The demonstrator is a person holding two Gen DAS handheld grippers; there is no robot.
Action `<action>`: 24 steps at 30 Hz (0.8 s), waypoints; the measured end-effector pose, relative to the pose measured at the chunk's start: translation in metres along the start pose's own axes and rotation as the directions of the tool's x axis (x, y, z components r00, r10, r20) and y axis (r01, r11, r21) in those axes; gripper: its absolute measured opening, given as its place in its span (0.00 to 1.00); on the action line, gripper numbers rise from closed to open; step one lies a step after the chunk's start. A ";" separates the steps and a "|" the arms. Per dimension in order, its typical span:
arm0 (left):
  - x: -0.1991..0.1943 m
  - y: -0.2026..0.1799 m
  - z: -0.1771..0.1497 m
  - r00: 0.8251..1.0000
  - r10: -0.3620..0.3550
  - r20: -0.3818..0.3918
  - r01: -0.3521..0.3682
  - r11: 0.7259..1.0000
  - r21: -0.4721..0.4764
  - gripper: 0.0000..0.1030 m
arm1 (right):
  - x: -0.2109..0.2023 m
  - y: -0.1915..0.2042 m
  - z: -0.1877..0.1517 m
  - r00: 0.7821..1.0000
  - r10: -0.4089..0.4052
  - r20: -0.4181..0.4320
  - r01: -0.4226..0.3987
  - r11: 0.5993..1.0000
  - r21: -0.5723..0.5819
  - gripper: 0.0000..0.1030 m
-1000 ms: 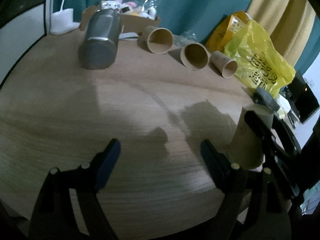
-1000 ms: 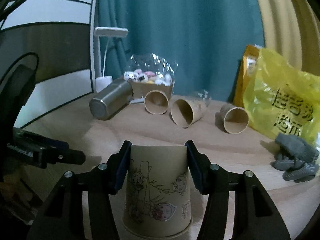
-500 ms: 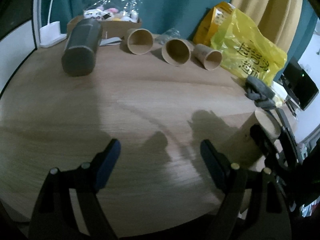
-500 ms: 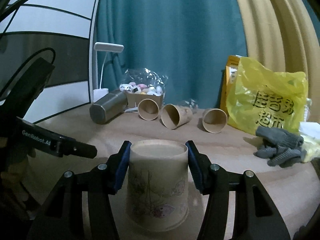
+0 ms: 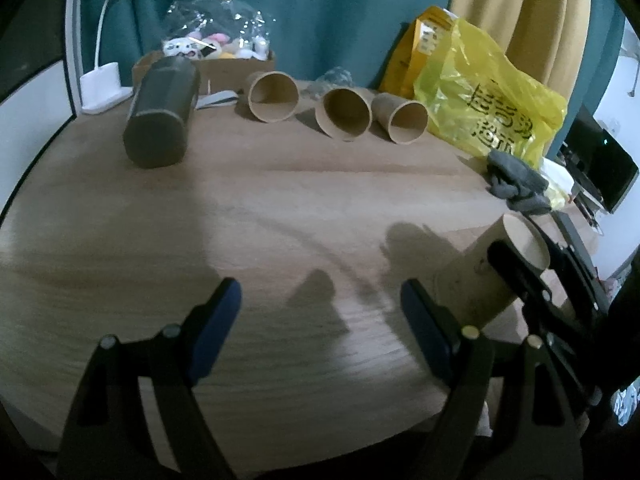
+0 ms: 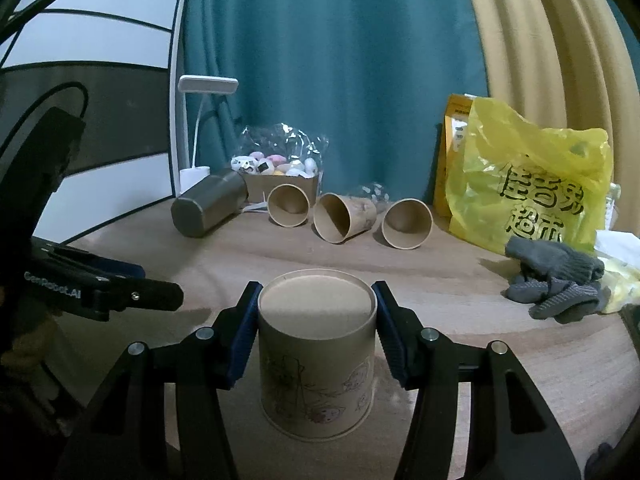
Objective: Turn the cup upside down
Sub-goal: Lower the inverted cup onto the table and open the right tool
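Observation:
A brown paper cup with cartoon drawings (image 6: 316,356) stands upside down on the wooden table (image 6: 460,280), its flat base facing up. My right gripper (image 6: 316,332) is shut on the paper cup near its top, one blue pad on each side. The same cup (image 5: 476,280) shows at the right of the left wrist view with the right gripper's fingers across it. My left gripper (image 5: 320,320) is open and empty above the table's near edge, left of the cup.
Three more paper cups (image 6: 344,218) lie on their sides at the back, beside a metal tumbler (image 6: 208,210) on its side. A box of small toys (image 6: 280,172), a yellow plastic bag (image 6: 528,196), grey gloves (image 6: 556,280) and a white lamp (image 6: 200,128) ring the table.
The view over the cup has shifted so its flat base now shows. The left gripper has drawn back and tilted up, staying open.

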State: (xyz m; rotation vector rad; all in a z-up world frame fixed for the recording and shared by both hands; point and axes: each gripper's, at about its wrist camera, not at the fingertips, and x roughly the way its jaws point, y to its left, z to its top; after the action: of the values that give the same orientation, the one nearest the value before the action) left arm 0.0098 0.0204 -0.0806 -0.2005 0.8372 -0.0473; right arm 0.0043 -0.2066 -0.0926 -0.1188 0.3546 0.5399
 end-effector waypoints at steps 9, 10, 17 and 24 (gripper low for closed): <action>-0.006 0.002 -0.001 0.999 0.010 0.031 -0.010 1.000 0.008 0.81 | 0.005 0.003 0.011 0.996 0.000 -0.086 0.004 0.999 0.047 0.84; -0.007 0.001 -0.001 0.999 0.008 0.034 -0.008 1.000 0.006 0.81 | 0.004 0.002 0.013 0.996 0.003 -0.094 0.002 0.999 0.054 0.84; -0.028 -0.012 -0.007 0.994 0.009 0.108 -0.013 0.999 0.041 0.81 | -0.013 -0.002 0.028 0.983 -0.025 -0.183 0.045 0.993 0.107 0.84; -0.053 -0.024 -0.014 0.986 -0.011 0.166 -0.002 0.997 0.080 0.81 | -0.038 -0.006 0.031 0.979 -0.067 -0.190 0.089 0.989 0.115 0.84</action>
State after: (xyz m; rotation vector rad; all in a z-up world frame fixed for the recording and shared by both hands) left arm -0.0353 0.0010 -0.0463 -0.1290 0.6667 -0.0675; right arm -0.0142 -0.2235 -0.0503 -0.0642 0.5621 0.4288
